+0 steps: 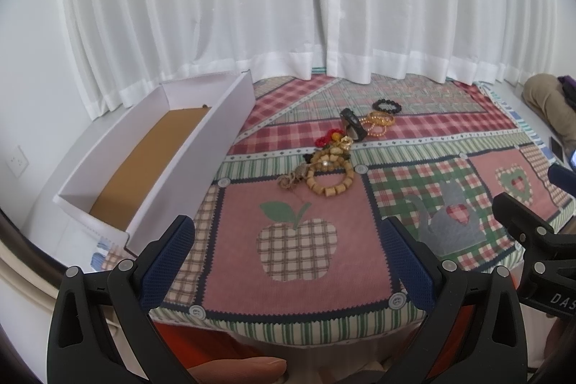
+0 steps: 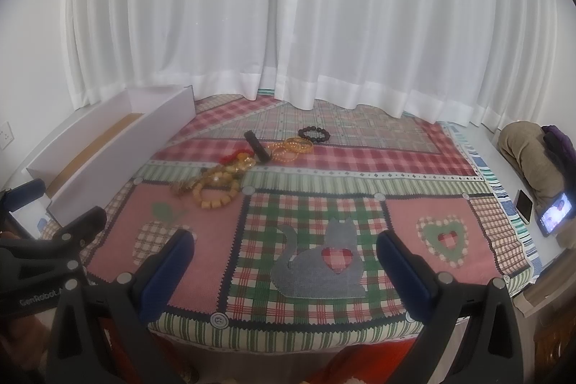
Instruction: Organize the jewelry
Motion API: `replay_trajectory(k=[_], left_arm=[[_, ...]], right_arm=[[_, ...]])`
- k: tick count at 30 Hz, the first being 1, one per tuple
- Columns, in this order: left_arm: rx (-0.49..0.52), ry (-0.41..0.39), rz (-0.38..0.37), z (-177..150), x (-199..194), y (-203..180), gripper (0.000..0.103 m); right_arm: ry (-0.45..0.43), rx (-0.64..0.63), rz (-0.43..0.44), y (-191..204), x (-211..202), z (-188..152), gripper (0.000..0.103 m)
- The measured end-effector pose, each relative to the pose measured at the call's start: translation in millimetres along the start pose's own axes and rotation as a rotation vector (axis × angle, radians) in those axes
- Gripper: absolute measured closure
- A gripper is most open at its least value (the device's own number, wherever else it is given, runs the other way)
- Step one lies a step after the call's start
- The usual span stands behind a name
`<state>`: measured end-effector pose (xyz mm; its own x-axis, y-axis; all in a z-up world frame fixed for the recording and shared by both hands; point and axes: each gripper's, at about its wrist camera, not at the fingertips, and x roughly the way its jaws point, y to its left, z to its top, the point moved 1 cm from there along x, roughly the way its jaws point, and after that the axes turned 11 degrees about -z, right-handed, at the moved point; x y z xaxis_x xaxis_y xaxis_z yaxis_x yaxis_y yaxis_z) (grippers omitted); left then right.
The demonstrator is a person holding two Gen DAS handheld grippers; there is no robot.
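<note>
Down at the quilt's (image 1: 306, 276) near edge, left gripper (image 1: 288, 261) and right gripper (image 2: 284, 269) both hang wide open, holding nothing. Jewelry pile (image 1: 331, 168) sits mid-quilt, white box (image 1: 187, 146) off left.

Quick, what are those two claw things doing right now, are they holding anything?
Left gripper: open, holding nothing, above the patchwork quilt.
Right gripper: open, holding nothing.
</note>
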<state>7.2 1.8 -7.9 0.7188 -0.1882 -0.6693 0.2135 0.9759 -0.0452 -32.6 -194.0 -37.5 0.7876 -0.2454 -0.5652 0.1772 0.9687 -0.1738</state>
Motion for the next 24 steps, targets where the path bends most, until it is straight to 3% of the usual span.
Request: replay_trajectory(k=[16,24], left_arm=[[0.046,0.001,0.022,-1,7,-4,0.0],[0.071,0.101,-0.014,-4,32,-4,0.0]], right_arm=[[-0.003,0.005,-0.004,-2,4,0,0.0],[0.014,0.022,0.004,-7,19,-1,0.0]])
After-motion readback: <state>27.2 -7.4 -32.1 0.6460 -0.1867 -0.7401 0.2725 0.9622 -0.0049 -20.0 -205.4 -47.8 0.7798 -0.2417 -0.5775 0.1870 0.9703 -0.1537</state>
